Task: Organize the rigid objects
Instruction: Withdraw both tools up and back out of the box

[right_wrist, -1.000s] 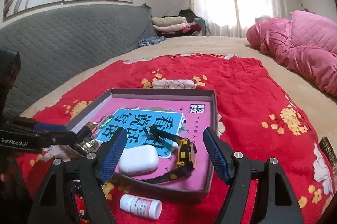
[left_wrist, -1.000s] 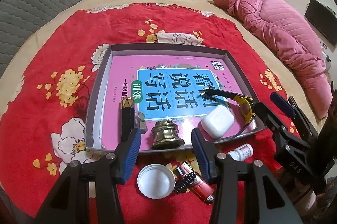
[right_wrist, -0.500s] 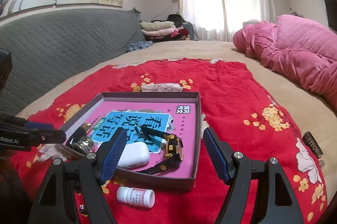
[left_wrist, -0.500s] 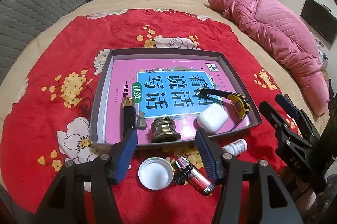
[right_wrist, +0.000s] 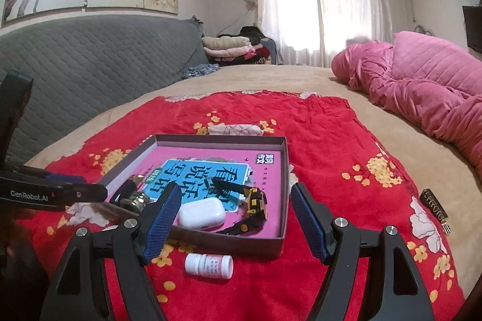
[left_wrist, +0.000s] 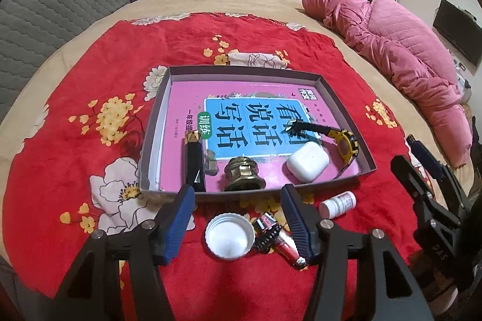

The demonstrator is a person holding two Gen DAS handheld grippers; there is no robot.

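Note:
A grey tray (left_wrist: 346,116) holding a pink book lies on the red floral cloth. In it are a brass bell-shaped piece (left_wrist: 242,174), a black stick with a gold tip (left_wrist: 192,161), a white earbud case (left_wrist: 307,161) and a yellow-black watch (left_wrist: 346,141). In front of the tray lie a white cap (left_wrist: 229,235), a red-silver battery (left_wrist: 281,239) and a small white bottle (left_wrist: 337,205). My left gripper (left_wrist: 237,196) is open and empty above the cap and battery. My right gripper (right_wrist: 235,191) is open and empty, with the bottle (right_wrist: 208,262) below it.
A pink quilt (left_wrist: 406,49) lies heaped at the right, and a grey padded headboard (right_wrist: 90,64) runs along the left. A small brown tag (right_wrist: 433,205) lies on the cloth to the right. Folded clothes (right_wrist: 232,48) are stacked at the far end.
My left jaws have widened and drawn back from the brass piece, which stays in the tray. My right gripper has also backed away from the tray and risen a little.

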